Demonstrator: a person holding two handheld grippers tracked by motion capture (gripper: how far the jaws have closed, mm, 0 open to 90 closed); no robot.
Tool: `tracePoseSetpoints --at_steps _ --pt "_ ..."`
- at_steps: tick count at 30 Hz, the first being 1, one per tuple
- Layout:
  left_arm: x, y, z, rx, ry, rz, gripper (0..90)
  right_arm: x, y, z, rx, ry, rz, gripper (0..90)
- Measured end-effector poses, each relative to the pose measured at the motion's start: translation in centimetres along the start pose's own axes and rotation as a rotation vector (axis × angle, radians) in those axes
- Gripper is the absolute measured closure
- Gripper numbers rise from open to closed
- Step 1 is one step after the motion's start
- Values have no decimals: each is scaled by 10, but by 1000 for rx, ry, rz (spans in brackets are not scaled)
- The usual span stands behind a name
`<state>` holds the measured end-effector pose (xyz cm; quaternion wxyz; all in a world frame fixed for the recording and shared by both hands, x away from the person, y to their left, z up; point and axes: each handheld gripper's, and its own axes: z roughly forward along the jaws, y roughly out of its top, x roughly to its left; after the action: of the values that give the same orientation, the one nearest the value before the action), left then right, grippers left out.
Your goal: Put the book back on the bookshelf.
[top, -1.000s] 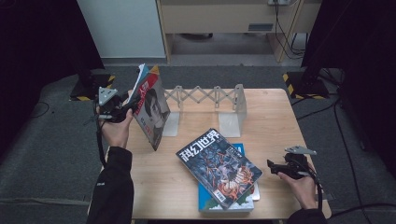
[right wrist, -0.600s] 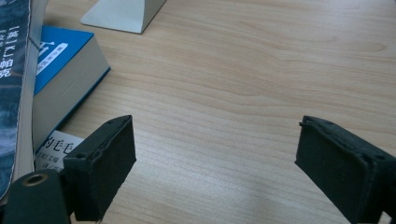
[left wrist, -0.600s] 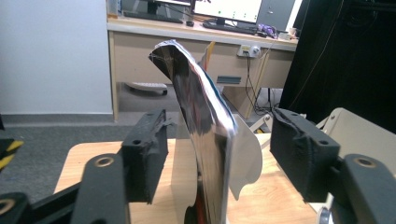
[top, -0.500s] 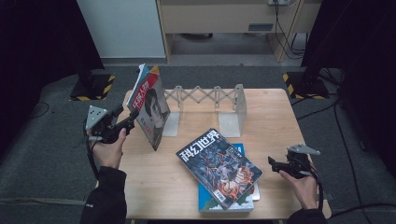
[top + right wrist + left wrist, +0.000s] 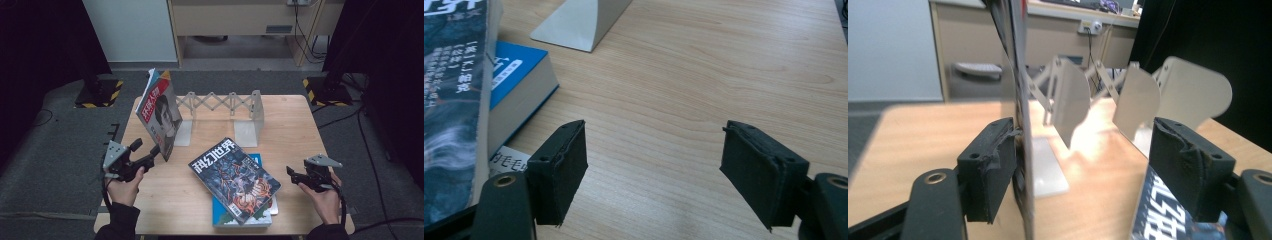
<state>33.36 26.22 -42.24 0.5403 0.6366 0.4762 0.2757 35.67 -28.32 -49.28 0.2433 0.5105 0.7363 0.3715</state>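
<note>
Upright magazine with a red-titled portrait cover stands on the wooden bench, leaning at the left end of the grey expanding metal book rack. Left claw, jaws just opening, released, straddles its lower edge. Right of the rack, right claw, jaws just closing, empty, hovers beside the dark flat magazine atop a blue book.

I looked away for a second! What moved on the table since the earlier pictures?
The left hand-held gripper came down from the top of the standing magazine to its lower edge, its jaws opening; the magazine sits between them, not clamped. The right hand-held gripper closed a little, empty. The magazine stack, rack and right hand stayed put.
</note>
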Motion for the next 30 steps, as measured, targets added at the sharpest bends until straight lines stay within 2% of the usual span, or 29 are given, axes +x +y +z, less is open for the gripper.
tracePoseSetpoints --at_steps 1,4,6,16,19,22,26,30 --pt "0 -5 2 21 4 8 259 0 0 0 -9 5 -11 264" --pt "-1 -14 6 56 -26 -8 255 4 0 -1 -7 33 -28 280" --pt "-3 -20 8 63 -25 1 249 7 0 -2 -23 47 -45 285" --pt "-20 -41 24 165 -118 48 251 25 5 -5 -24 89 -33 306" --pt "-24 -44 28 165 -127 75 249 28 6 -5 -26 100 -37 312" --pt "-27 -49 33 190 -149 63 246 31 6 -5 -22 113 -43 332" --pt "-32 -54 40 230 -175 83 241 35 7 -5 -24 124 -38 352" --pt "-38 -60 48 237 -213 65 240 39 5 -5 -56 156 -34 372"
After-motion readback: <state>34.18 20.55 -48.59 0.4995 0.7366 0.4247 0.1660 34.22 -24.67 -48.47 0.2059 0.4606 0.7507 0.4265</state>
